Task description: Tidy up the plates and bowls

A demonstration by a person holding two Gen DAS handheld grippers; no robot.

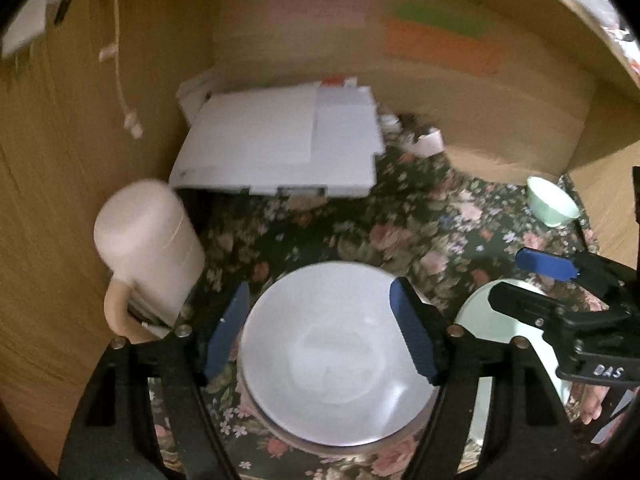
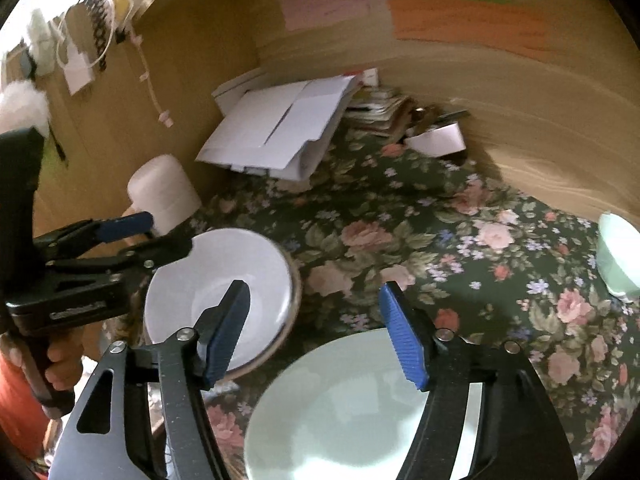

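A white bowl [image 1: 332,356] sits on the floral tablecloth, right under my left gripper [image 1: 320,328], whose blue pads stand wide open on either side of the rim. It also shows in the right wrist view [image 2: 224,272]. A pale green plate [image 2: 352,412] lies below my right gripper [image 2: 316,336], which is open and empty above it. The plate's edge shows in the left wrist view [image 1: 480,316] under the right gripper [image 1: 516,276]. A small mint bowl [image 1: 552,202] stands at the far right, and shows in the right wrist view [image 2: 620,256].
A pink-white mug [image 1: 148,240] stands at the left by the wooden wall. A white flattened box [image 1: 280,144] and a heap of papers [image 2: 380,108] lie at the back. Wooden walls [image 1: 60,160] close the left and back.
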